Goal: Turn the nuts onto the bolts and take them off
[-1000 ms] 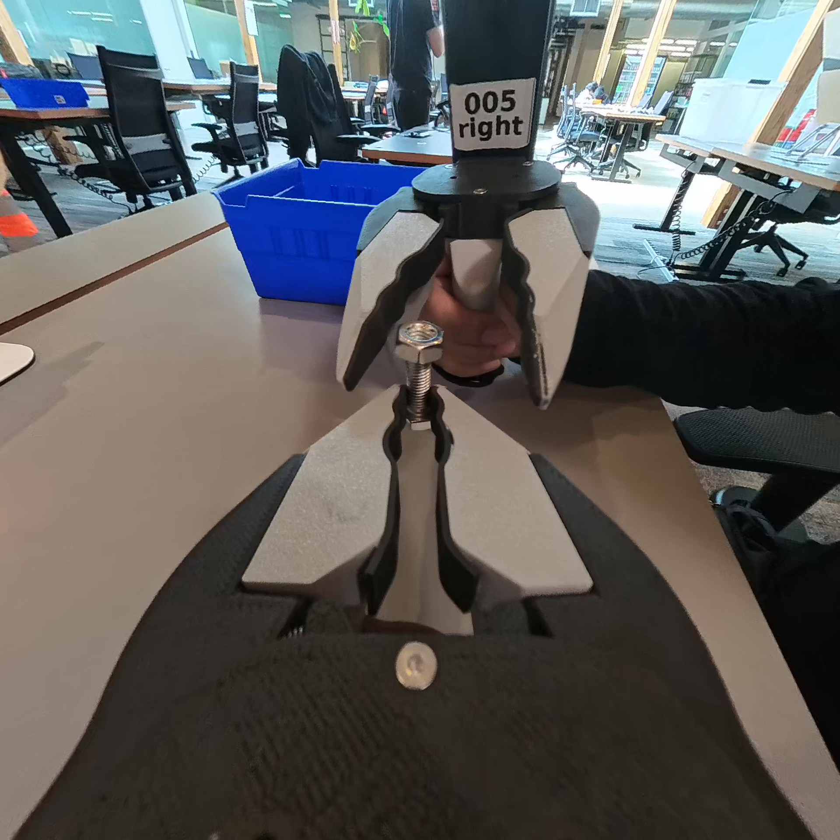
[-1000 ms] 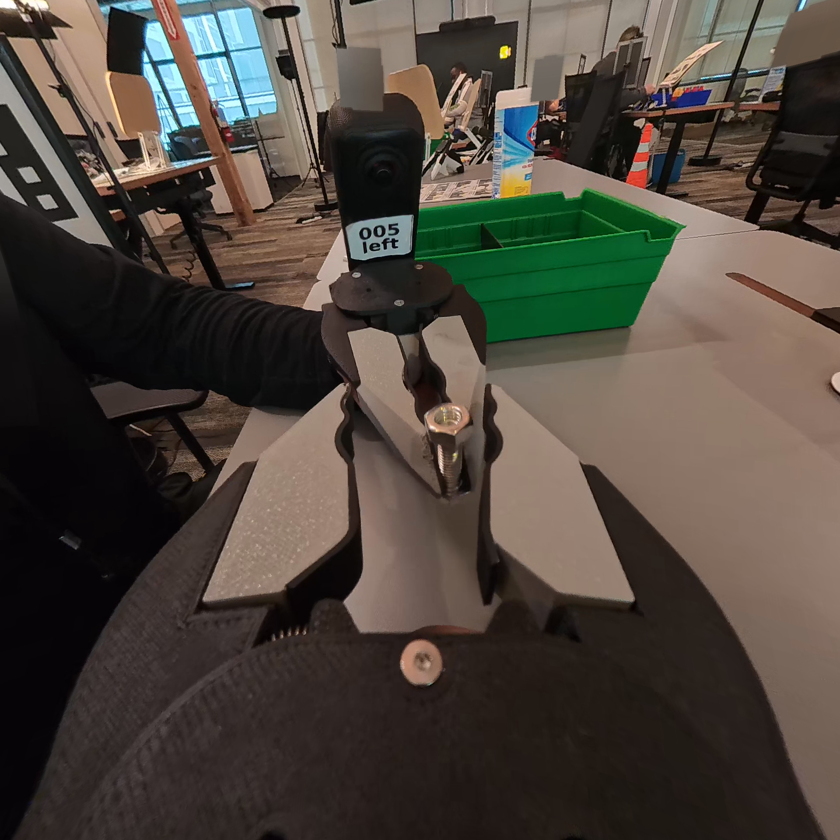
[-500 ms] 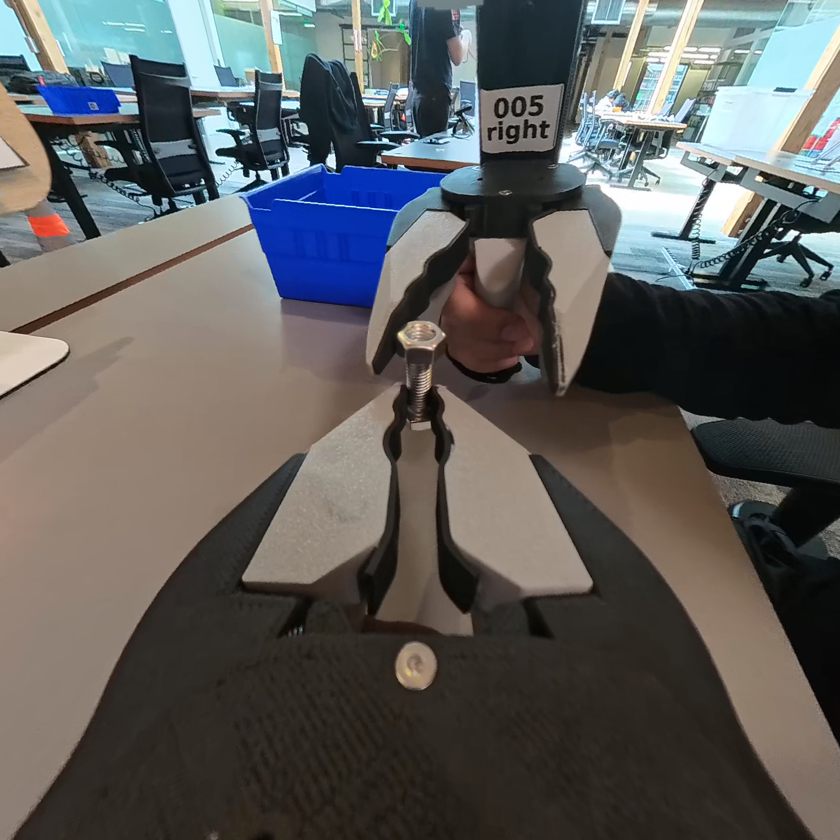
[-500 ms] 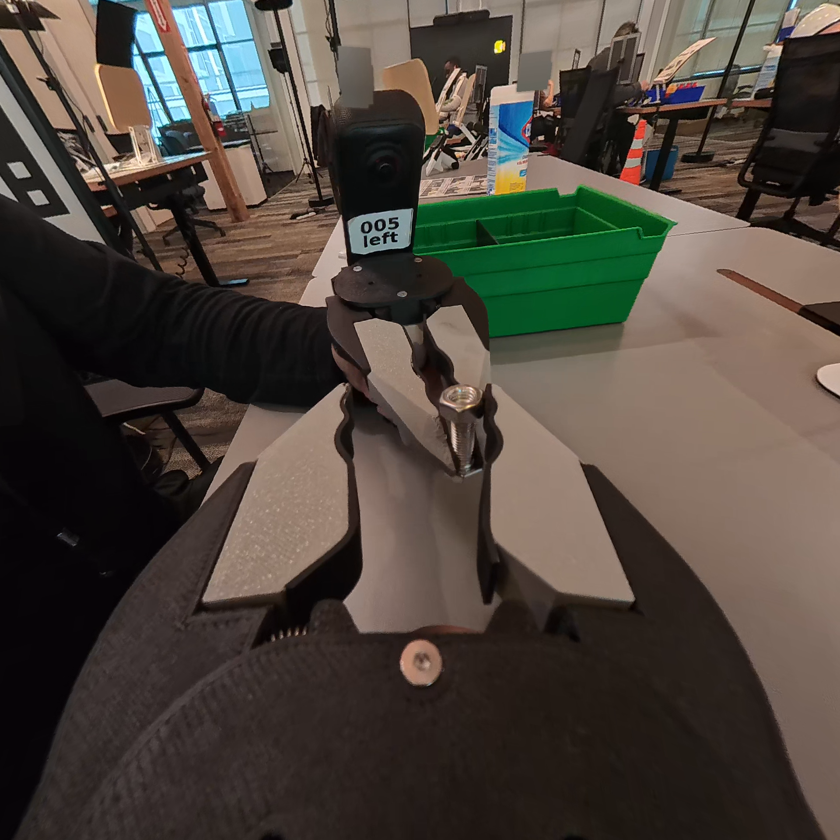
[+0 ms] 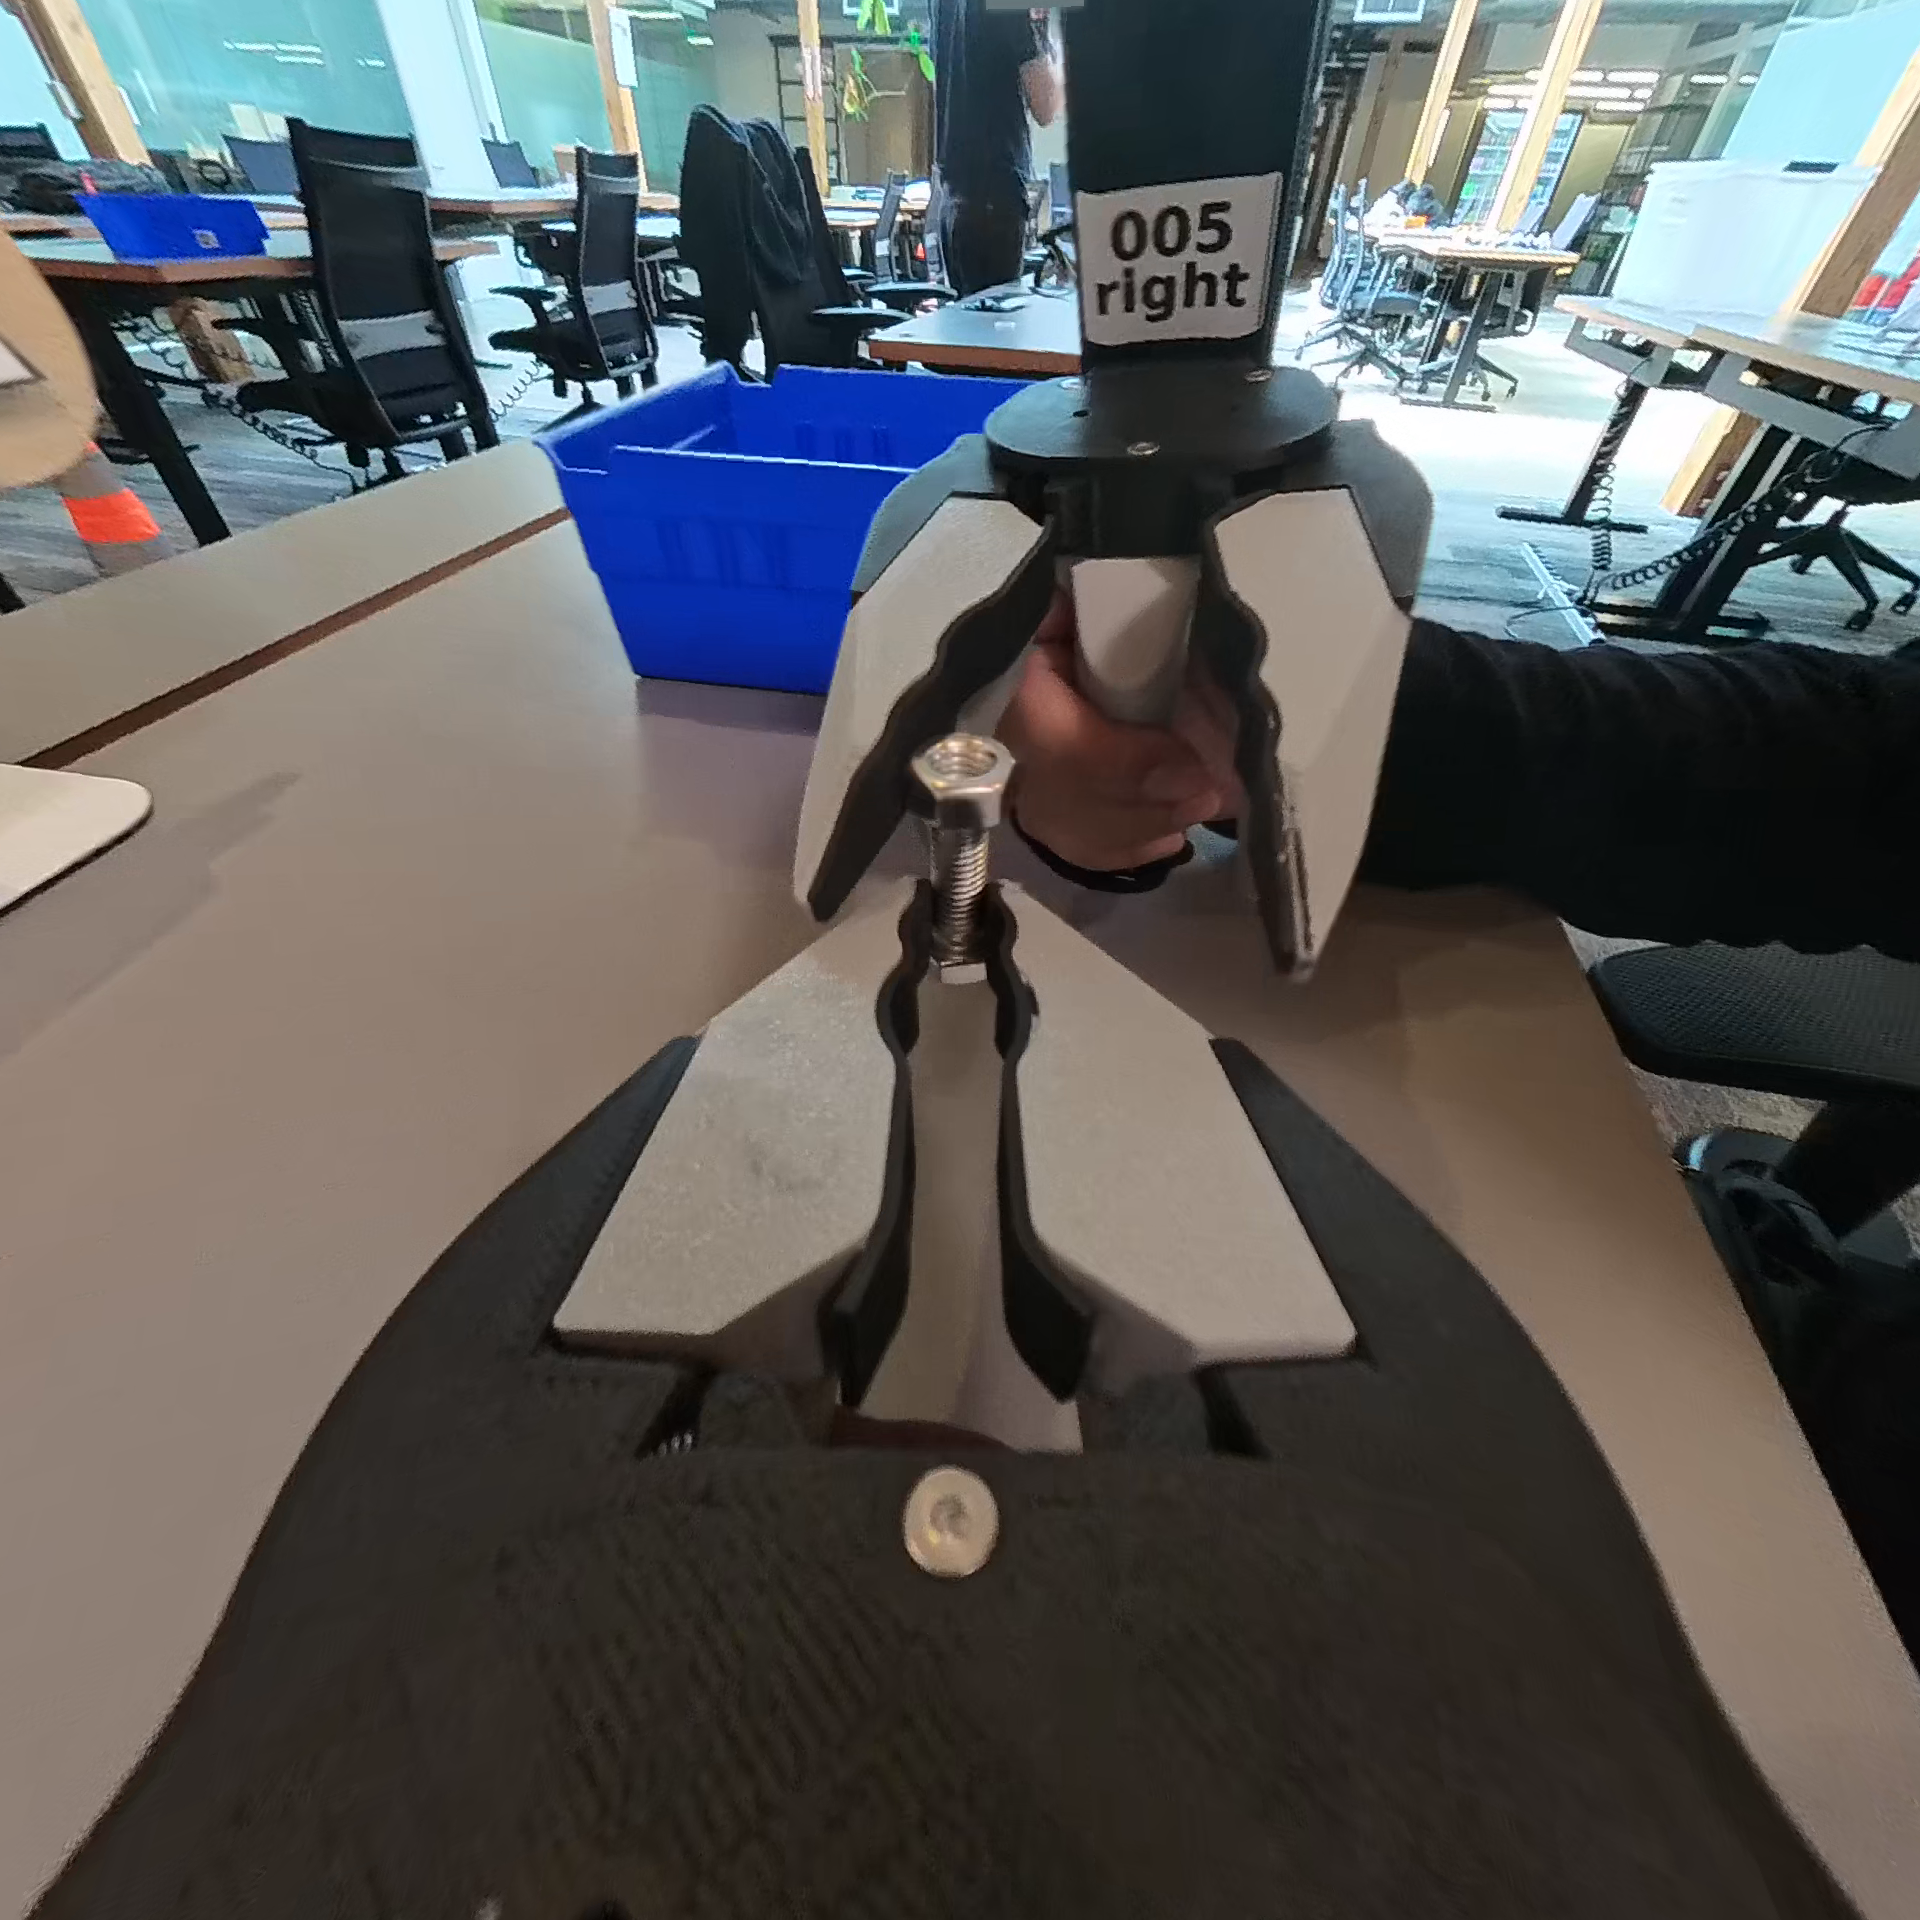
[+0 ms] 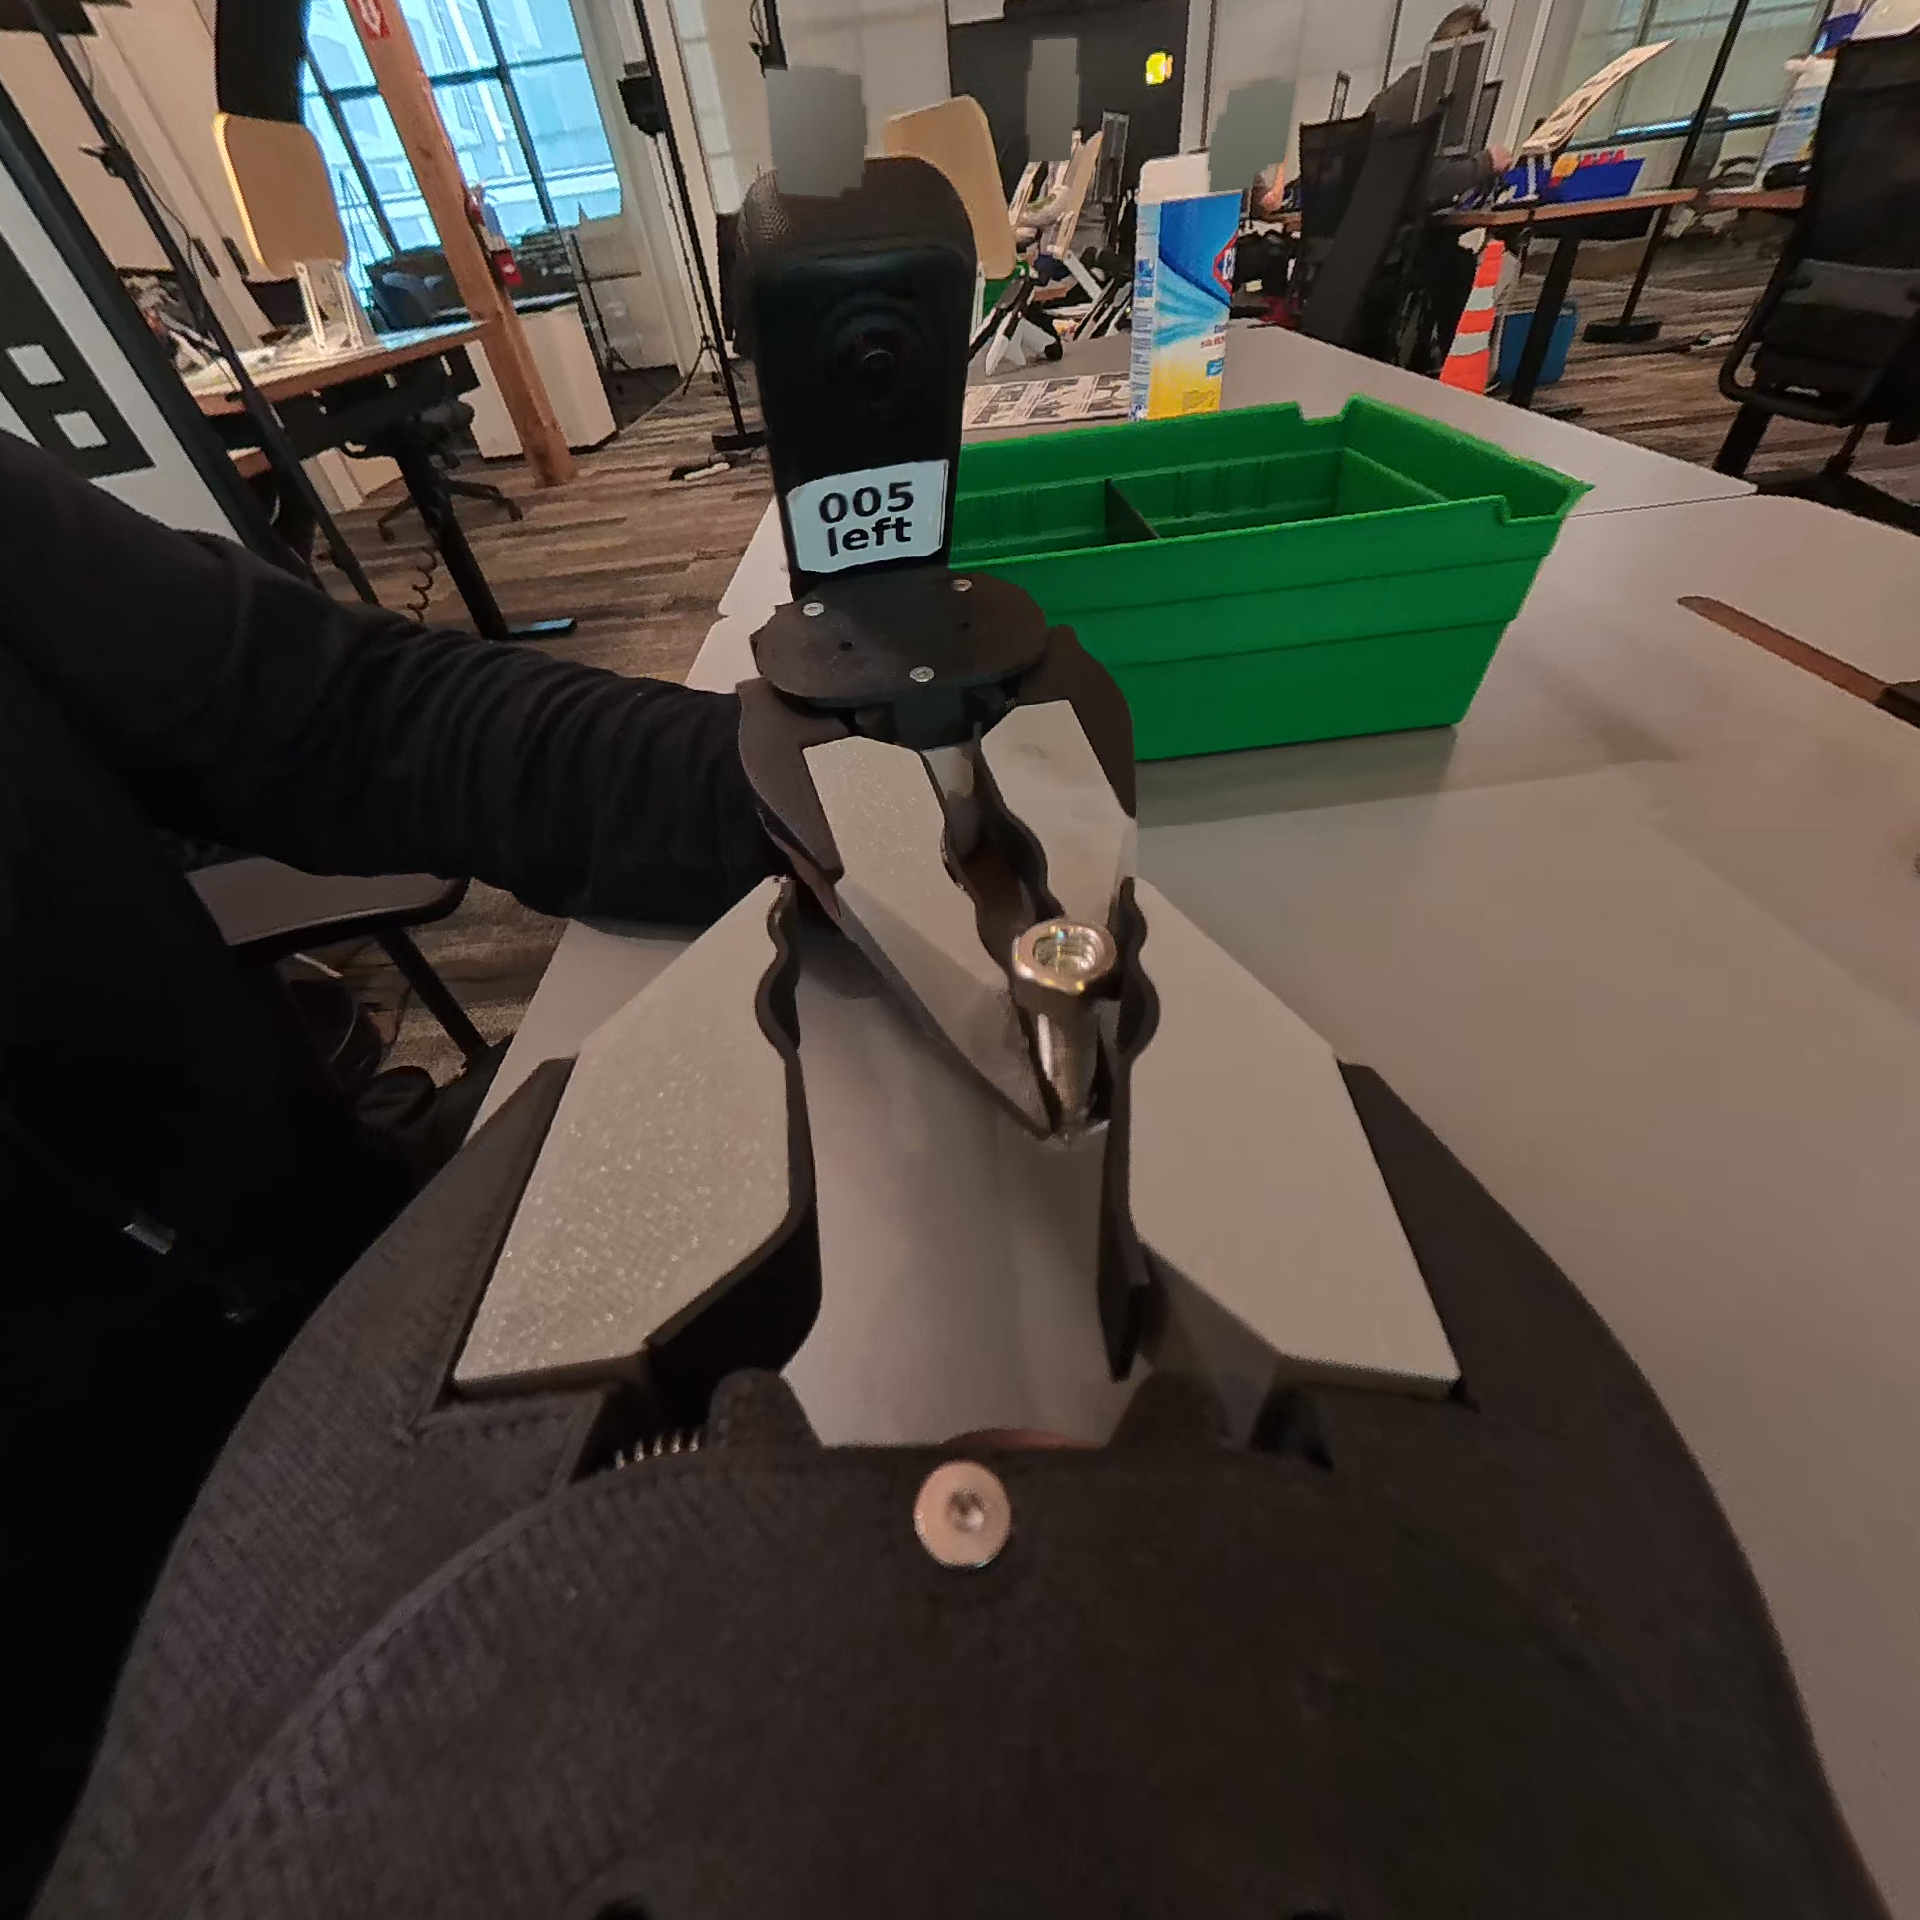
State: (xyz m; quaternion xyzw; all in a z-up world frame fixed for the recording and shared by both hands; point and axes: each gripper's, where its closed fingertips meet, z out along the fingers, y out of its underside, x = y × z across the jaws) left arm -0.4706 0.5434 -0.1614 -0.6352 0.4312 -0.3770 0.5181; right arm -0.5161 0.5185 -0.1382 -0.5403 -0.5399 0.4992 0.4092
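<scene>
In the left wrist view my left gripper [image 5: 961, 925] is shut on the lower shank of a steel bolt [image 5: 958, 883], which it holds upright. A hex nut [image 5: 961, 779] sits at the bolt's top end. My right gripper [image 5: 1049, 935] faces it, open, with one finger right beside the nut. In the right wrist view my right gripper [image 6: 956, 914] is open, with the nut [image 6: 1065, 956] and bolt [image 6: 1065, 1049] between its fingers, close to the right finger [image 6: 1132, 935]. The left gripper [image 6: 1060, 1117] faces it. I cannot tell whether that finger touches the nut.
A blue bin [image 5: 727, 561] stands behind the right gripper on the grey table [image 5: 364, 883]. A green divided bin [image 6: 1299, 623] stands behind the left gripper, with a wipes canister [image 6: 1184, 301] beyond it. A white flat object [image 5: 52, 831] lies at the left. The table edge and a chair [image 5: 1766, 1018] are at the right. The grippers' ends are close to 5 cm from one another.
In the right wrist view the bolt and nut have shifted right between the open right fingers, toward the right finger, and the bolt has tilted. Both grips are unchanged.
</scene>
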